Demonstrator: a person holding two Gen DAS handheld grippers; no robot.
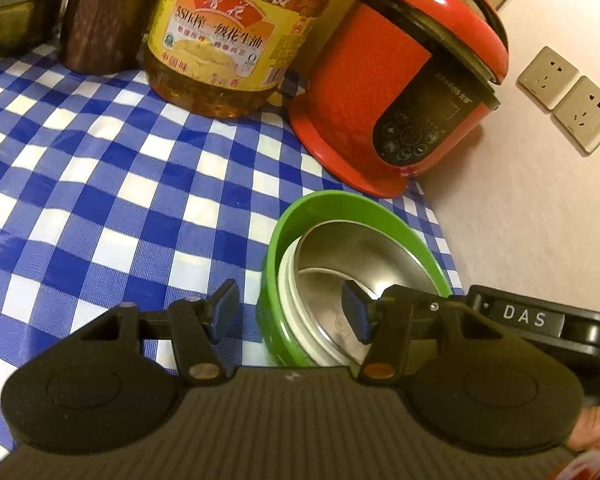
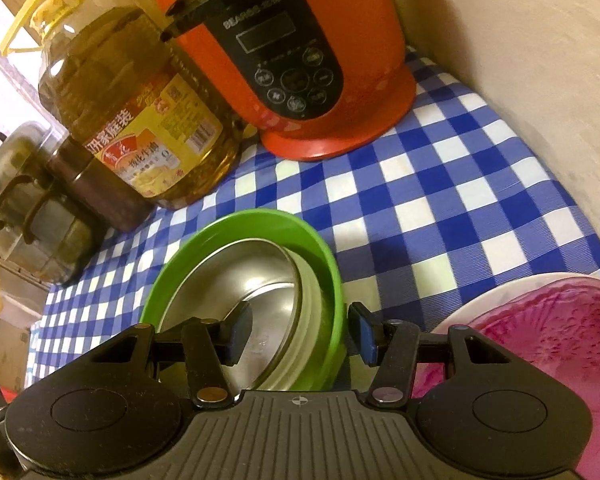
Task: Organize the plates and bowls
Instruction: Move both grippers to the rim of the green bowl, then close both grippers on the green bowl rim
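A green bowl [image 1: 276, 240] stands on the blue checked tablecloth with a steel bowl [image 1: 352, 256] nested inside it. My left gripper [image 1: 290, 308] is open, its jaws astride the stack's left rim. In the right wrist view the green bowl [image 2: 328, 264] and the steel bowl [image 2: 236, 276] show again. My right gripper [image 2: 298, 330] is open, its jaws astride the stack's right rim. A purple patterned plate [image 2: 540, 320] on a white plate [image 2: 496, 292] lies to the right.
A red rice cooker [image 1: 388, 80] and a big oil bottle [image 1: 228, 40] stand behind the bowls, with a brown jar [image 1: 100, 16] further left. A steel pot [image 2: 24, 200] stands at far left. The wall with sockets [image 1: 568, 96] runs along the right.
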